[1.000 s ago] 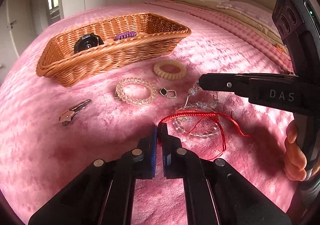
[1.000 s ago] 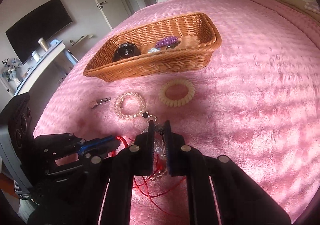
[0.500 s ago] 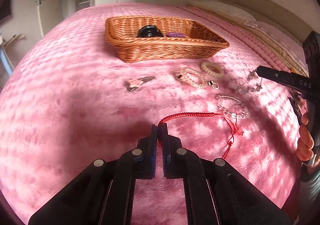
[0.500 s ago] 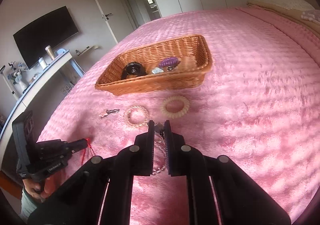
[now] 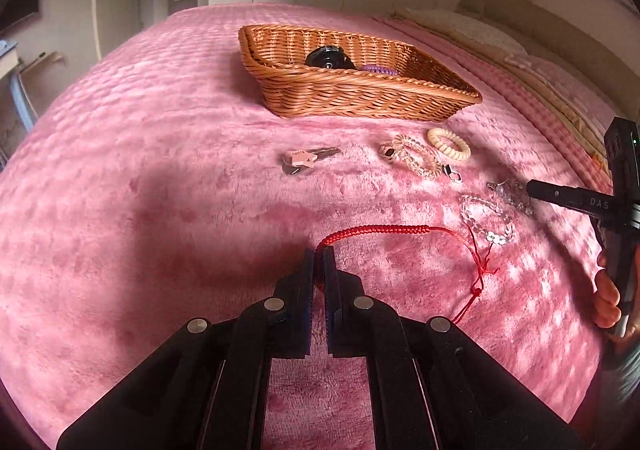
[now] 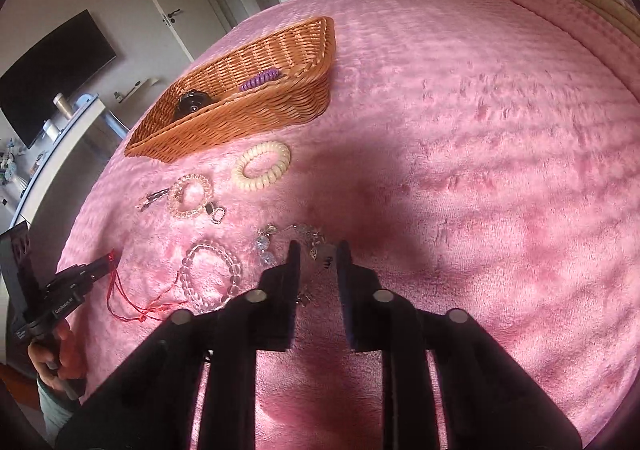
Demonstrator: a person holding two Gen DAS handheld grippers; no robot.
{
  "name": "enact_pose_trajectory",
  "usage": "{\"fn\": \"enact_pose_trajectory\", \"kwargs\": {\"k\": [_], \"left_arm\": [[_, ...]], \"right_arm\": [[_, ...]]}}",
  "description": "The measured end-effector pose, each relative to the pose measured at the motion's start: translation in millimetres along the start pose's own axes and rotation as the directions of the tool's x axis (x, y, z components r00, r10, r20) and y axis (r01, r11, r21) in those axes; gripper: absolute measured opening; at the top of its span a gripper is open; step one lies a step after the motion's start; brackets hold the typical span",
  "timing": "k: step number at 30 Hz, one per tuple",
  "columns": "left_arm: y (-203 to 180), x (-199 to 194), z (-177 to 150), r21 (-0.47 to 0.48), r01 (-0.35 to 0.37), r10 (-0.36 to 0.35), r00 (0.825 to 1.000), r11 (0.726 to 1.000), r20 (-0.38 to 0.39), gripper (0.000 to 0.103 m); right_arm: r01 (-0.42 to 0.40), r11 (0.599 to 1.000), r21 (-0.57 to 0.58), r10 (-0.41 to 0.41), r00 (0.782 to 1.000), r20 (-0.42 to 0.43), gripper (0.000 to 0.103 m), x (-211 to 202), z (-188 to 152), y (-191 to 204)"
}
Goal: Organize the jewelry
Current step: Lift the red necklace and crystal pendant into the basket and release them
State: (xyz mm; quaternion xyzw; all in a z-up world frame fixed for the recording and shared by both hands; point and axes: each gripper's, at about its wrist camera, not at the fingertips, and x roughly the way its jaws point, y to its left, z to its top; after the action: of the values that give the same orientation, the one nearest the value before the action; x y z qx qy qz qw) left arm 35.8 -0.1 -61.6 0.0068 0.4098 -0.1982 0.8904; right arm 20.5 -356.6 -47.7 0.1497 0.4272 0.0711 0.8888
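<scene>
My left gripper (image 5: 318, 250) is shut on a red braided cord bracelet (image 5: 376, 229), whose thin tails trail to the right on the pink bedspread. My right gripper (image 6: 317, 250) is open, low over a silver crystal chain (image 6: 280, 236) that lies between and just ahead of its fingers. A clear bead bracelet (image 6: 210, 276) lies left of it. The wicker basket (image 5: 360, 90) holds a black round item (image 5: 328, 57) and a purple coil tie (image 5: 378, 69).
A cream coil hair tie (image 6: 262, 166), a clear coil bracelet (image 6: 188, 194), a small black pendant (image 6: 216, 212) and a key with a pink tag (image 5: 304, 160) lie on the bedspread in front of the basket. Pillows lie at the far right.
My right gripper has opened and lowered, letting the silver chain down onto the bedspread. My left gripper has kept hold of the red cord, pulled away from the other jewelry.
</scene>
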Motion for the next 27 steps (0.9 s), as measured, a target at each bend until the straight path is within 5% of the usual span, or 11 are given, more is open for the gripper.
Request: {"fn": "enact_pose_trajectory", "kwargs": {"k": [2, 11, 12, 14, 27], "left_arm": [[0, 0, 0, 0.001, -0.001, 0.001, 1.0, 1.0, 0.001, 0.003], [-2, 0, 0, 0.006, -0.002, 0.002, 1.0, 1.0, 0.002, 0.003], [-3, 0, 0, 0.009, -0.003, 0.003, 1.0, 1.0, 0.002, 0.003], [-4, 0, 0, 0.012, -0.005, 0.005, 1.0, 1.0, 0.005, 0.003], [-8, -25, 5, -0.005, 0.044, -0.043, 0.993, 0.999, 0.113, 0.003]], "right_arm": [[0.007, 1.0, -0.011, -0.007, 1.0, 0.007, 0.043, -1, 0, 3], [0.113, 0.988, -0.107, -0.115, 0.993, -0.014, 0.043, 19, -5, 24], [0.127, 0.983, -0.131, -0.129, 0.992, -0.009, 0.038, 20, -6, 28], [0.114, 0.98, -0.166, -0.117, 0.993, -0.01, 0.007, 20, -8, 36], [0.035, 0.983, -0.178, -0.012, 0.991, 0.131, 0.006, -24, 1, 56]]}}
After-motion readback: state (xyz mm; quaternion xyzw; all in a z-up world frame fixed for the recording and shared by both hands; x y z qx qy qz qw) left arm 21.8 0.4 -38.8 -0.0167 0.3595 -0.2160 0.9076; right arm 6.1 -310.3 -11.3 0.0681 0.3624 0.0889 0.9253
